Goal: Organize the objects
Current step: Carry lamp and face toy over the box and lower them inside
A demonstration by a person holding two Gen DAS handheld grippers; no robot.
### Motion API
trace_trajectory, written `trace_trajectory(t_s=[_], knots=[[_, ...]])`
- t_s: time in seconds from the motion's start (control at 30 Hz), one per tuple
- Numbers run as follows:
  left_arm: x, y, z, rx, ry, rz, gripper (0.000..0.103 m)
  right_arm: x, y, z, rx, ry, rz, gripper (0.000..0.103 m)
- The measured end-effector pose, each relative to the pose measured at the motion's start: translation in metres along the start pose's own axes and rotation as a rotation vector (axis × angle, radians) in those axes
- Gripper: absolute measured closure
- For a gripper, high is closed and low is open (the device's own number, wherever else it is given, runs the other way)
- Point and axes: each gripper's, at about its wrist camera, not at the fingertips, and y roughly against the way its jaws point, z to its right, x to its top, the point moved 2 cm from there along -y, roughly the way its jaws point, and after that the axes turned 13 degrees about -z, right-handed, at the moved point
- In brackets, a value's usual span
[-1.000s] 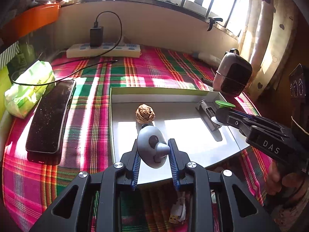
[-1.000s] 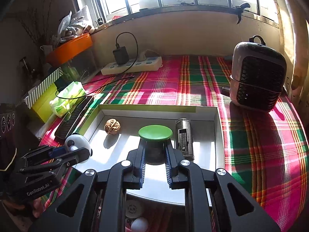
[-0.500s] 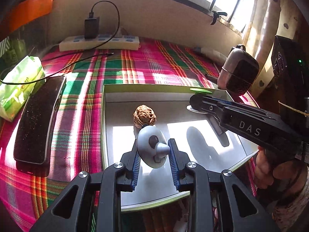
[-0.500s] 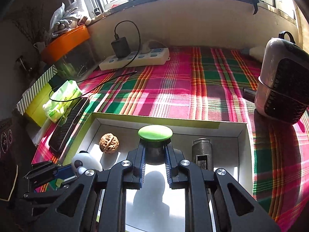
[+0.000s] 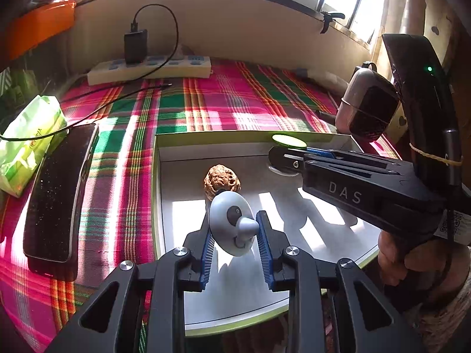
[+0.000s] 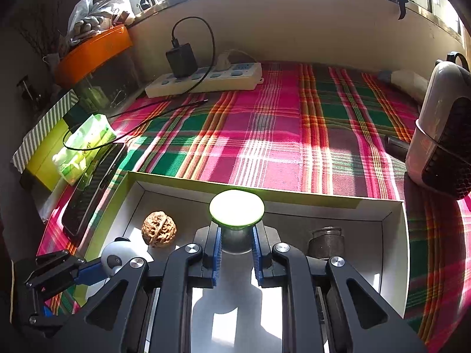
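My left gripper point(image 5: 234, 229) is shut on a round grey-white toy point(image 5: 231, 223) with a black eye spot, just above the near part of a shallow white tray point(image 5: 250, 136) with a yellow-green rim. A walnut point(image 5: 222, 180) lies on the tray floor right behind the toy. My right gripper point(image 6: 236, 242) is shut on a small jar with a green lid point(image 6: 237, 207), low over the tray's back middle. Whether the jar touches the floor I cannot tell. A dark metal cylinder point(image 6: 326, 242) stands in the tray to its right.
The tray sits on a pink and green plaid cloth point(image 6: 265, 135). Left of it lie a black phone point(image 5: 59, 191) and a green tissue pack point(image 5: 26, 138). A power strip point(image 5: 150, 69) with a charger and cable lies at the back. A small heater point(image 5: 368, 111) stands at the right.
The right gripper has carried the green-lidded jar forward and down over the tray, away from the cylinder and toward the tray's middle. The left gripper with the toy has edged closer to the walnut.
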Motion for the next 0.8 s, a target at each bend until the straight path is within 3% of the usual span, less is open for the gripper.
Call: trace_trajectory(t_s=[0.8], knots=[[0.0045,-0.0009,-0.0018,0.022,-0.014,-0.002,0.077,0.0,-0.0048,-0.0036,-0.032,0.015,-0.034,0.082]])
